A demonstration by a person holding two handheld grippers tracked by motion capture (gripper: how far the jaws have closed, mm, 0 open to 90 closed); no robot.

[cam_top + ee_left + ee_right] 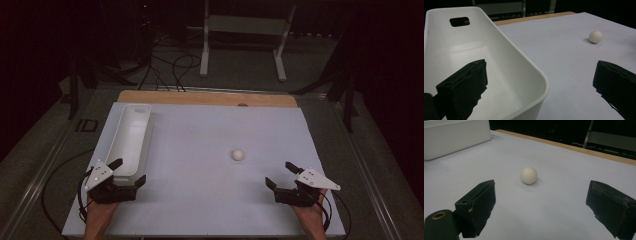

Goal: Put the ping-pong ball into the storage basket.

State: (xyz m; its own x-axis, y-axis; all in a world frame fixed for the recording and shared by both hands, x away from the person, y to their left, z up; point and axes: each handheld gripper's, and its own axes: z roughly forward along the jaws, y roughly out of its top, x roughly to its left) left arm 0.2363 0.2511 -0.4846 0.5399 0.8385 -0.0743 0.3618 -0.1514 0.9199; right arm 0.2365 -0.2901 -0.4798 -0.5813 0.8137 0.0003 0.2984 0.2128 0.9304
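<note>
A small white ball rests on the white table sheet, right of centre; it lies ahead of the jaws in the right gripper view and far off in the left gripper view. A long white bin stands empty at the left, its near end between the left jaws. My left gripper is open, straddling the bin's near right corner. My right gripper is open with nothing between its fingers, a short way this side of the ball.
The white sheet covers a wooden board whose far edge shows. Beyond the table stand a white metal frame and loose cables on a dark floor.
</note>
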